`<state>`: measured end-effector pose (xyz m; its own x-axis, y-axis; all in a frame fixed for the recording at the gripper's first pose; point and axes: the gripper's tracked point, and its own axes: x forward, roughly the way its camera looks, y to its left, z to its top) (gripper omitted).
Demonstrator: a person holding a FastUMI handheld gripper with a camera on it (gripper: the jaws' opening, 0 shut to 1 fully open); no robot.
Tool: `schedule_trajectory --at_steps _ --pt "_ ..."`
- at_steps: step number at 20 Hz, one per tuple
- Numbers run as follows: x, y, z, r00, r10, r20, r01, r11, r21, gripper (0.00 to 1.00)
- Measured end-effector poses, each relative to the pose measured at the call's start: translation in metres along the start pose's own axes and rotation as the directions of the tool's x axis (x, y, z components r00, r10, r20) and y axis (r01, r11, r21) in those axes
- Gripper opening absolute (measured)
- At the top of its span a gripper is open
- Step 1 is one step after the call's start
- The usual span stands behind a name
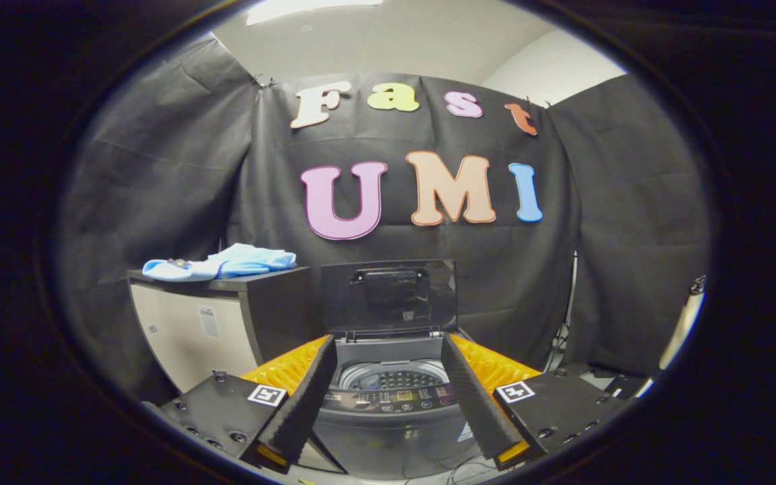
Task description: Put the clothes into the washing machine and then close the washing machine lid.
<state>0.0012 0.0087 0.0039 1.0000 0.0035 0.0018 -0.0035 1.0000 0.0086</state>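
Note:
A top-loading washing machine [388,404] stands straight ahead of my fingers, its dark lid [389,295] raised upright at the back and the perforated drum [391,376] visible inside. Light blue clothes [223,263] lie in a heap on top of a dark cabinet [226,316] to the left of the machine. My gripper [388,377] is open, its two fingers spread wide to either side of the machine's opening, nothing between them. It hangs some way in front of the machine and well to the right of the clothes.
The cabinet has a pale front panel [189,337] and stands close against the washer's left side. Black cloth walls enclose the booth behind and at both sides. A stand or pole [681,330] leans at the far right, with cables on the floor.

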Motion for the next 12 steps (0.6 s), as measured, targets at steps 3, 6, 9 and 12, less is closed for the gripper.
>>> schedule_trajectory --at_steps 3,6,9,12 --pt "0.000 0.004 0.004 1.000 0.002 0.007 -0.002 1.000 -0.004 0.97" --pt "-0.001 0.008 0.005 1.000 0.007 0.007 -0.007 1.000 -0.015 0.97" --pt "-0.002 0.011 0.009 1.000 0.008 0.014 -0.008 1.000 -0.026 0.97" --pt "-0.004 0.011 0.011 1.000 0.003 0.023 -0.002 0.999 -0.037 0.97"
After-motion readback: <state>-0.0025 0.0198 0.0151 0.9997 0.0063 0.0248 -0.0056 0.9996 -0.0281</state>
